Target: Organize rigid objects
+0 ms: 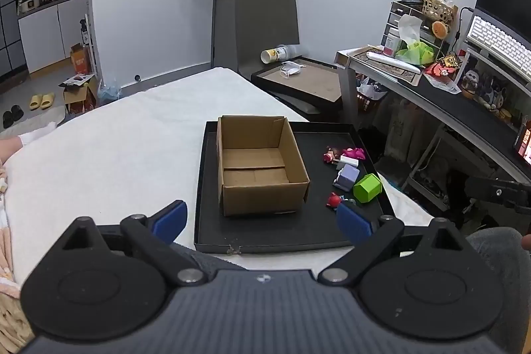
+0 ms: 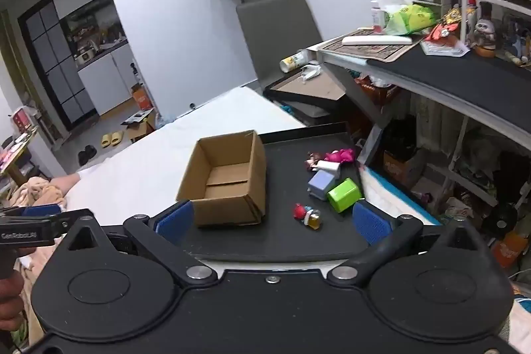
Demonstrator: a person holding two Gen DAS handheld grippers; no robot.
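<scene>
Both grippers wide, empty: left gripper (image 1: 262,221), right gripper (image 2: 272,221). Small toys, green block (image 2: 344,194) lower right of centre on black tray (image 2: 282,241), right of empty cardboard box (image 2: 229,181); right gripper looks nearer.

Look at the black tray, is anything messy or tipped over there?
Yes. The toys lie scattered on the black tray beside the cardboard box, none inside it. The little figure lies on its side, and the green block sits tilted against the purple one. The box is empty.
</scene>
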